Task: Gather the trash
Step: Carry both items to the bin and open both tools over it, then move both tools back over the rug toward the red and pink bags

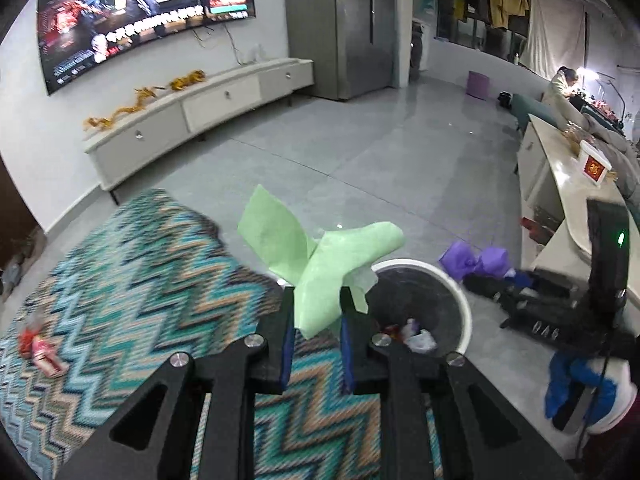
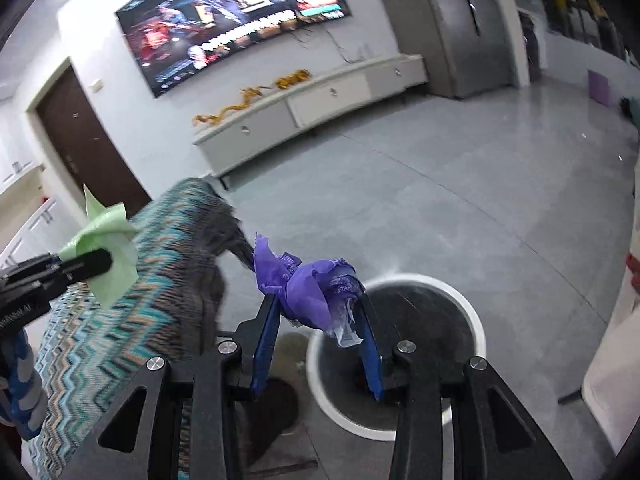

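Black linkage arms fill the near edge of both wrist views. Left gripper (image 1: 316,300): jaws clenched on a crumpled green paper sheet (image 1: 320,264), which stands up from between the blue pads (image 1: 287,350) and fans out above them. Right gripper (image 2: 318,310): jaws clamped on a crumpled purple wrapper (image 2: 308,284) with a clear plastic tail hanging at its lower right. Pale printing runs across the purple wrapper; it is too creased and blurred to read.

Just beyond both grippers stands a white-rimmed round bin (image 1: 464,300) with a dark inner wall, resting on the grey tiled floor (image 1: 360,160). Red and white scraps (image 1: 416,334) lie at its bottom. Both held items are above the bin rim or just beside it, not inside.

Left of the bin lies a zigzag-patterned rug (image 1: 140,280) in teal, tan and black. A red-and-pink packet (image 1: 42,350) lies on the rug, well apart from the bin.

In the right wrist view, white lettering shows on the body of the left gripper, cut off and not legible. A wall-mounted television (image 1: 140,12) shows white caption text, unreadable. A white box with a red label (image 1: 594,164) bearing one gold character sits on the side counter (image 1: 560,184).
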Demonstrator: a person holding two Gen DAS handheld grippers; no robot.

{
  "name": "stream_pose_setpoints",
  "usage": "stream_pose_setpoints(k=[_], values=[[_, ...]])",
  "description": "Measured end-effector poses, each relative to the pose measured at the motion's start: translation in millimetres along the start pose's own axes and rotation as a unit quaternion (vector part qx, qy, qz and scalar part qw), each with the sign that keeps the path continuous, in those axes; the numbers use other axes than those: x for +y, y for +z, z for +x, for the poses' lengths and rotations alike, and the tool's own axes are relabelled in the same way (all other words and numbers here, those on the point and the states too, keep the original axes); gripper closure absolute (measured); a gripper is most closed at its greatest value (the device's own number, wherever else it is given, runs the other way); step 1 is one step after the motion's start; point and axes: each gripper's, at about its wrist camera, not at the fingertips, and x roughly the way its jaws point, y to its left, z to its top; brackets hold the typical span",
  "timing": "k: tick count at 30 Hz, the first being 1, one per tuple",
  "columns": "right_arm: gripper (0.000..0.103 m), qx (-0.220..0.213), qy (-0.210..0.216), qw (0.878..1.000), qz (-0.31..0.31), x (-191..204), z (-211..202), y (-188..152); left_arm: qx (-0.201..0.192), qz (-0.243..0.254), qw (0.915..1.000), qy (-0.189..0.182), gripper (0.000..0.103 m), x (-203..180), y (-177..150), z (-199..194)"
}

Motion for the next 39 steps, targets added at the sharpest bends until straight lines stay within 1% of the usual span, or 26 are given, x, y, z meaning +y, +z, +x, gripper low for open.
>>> stream_pose_setpoints(k=[6,8,9,10,11,12,14,16,20,24,28,32,33,35,39], values=[[0.066,0.024,-0.022,0.999,0.038,-33.4,21.3,-3.7,0.027,-0.015,0.9982,-0.052,0.083,-25.5,17.4,39.8],[0.065,0.033,-0.032,0.998,0.051,-42.7,28.0,-4.9,0.036,-0.02,0.9965,-0.073,0.077,-30.8,20.3,49.1],[0.064,0.036,-0.036,0.997,0.055,-45.4,31.0,-4.4,0.043,-0.028,0.9947,-0.089,0.071,-32.9,21.8,54.8],[0.064,0.04,-0.041,0.997,0.06,-48.3,34.3,-4.9,0.049,-0.034,0.993,-0.102,0.062,-34.6,23.3,58.6],[0.063,0.044,-0.043,0.996,0.063,-50.9,37.4,-5.6,0.053,-0.041,0.9914,-0.112,0.056,-35.9,23.9,61.7],[0.059,0.049,-0.049,0.995,0.066,-52.6,39.9,-6.3,0.054,-0.048,0.9904,-0.118,0.045,-36.7,24.6,65.0],[0.053,0.052,-0.06,0.995,0.068,-55.4,41.0,-7.7,0.055,-0.055,0.989,-0.125,0.043,-37.4,26.4,66.9],[0.053,0.053,-0.064,0.994,0.073,-56.2,40.0,-8.0,0.056,-0.058,0.9882,-0.13,0.043,-35.7,26.4,65.5],[0.053,0.049,-0.076,0.994,0.068,-53.0,31.6,-8.2,0.041,-0.05,0.9933,-0.096,0.043,-31.9,22.7,52.7],[0.053,0.043,-0.081,0.994,0.057,-41.9,27.0,-3.8,0.025,-0.055,0.9975,-0.037,0.043,-10.4,11.8,36.0],[0.053,0.029,-0.074,0.996,0.037,-18.6,15.7,3.4,0.01,-0.064,0.9978,0.014,0.043,14.0,-2.1,14.1],[0.053,0.015,-0.063,0.998,0.014,6.1,4.6,9.8,-0.024,-0.079,0.9939,0.073,0.043,39.3,-18.0,-20.7],[0.052,0.01,-0.058,0.998,0.007,15.0,0.9,11.8,-0.037,-0.085,0.9916,0.091,0.043,47.2,-23.1,-33.3],[0.051,0.003,-0.05,0.999,-0.003,28.4,-3.7,14.7,-0.056,-0.094,0.9878,0.111,0.043,58.0,-31.1,-51.8],[0.05,-0.01,-0.033,0.999,-0.03,61.0,-13.6,19.4,-0.086,-0.104,0.9815,0.136,0.043,75.6,-43.6,-83.3]])
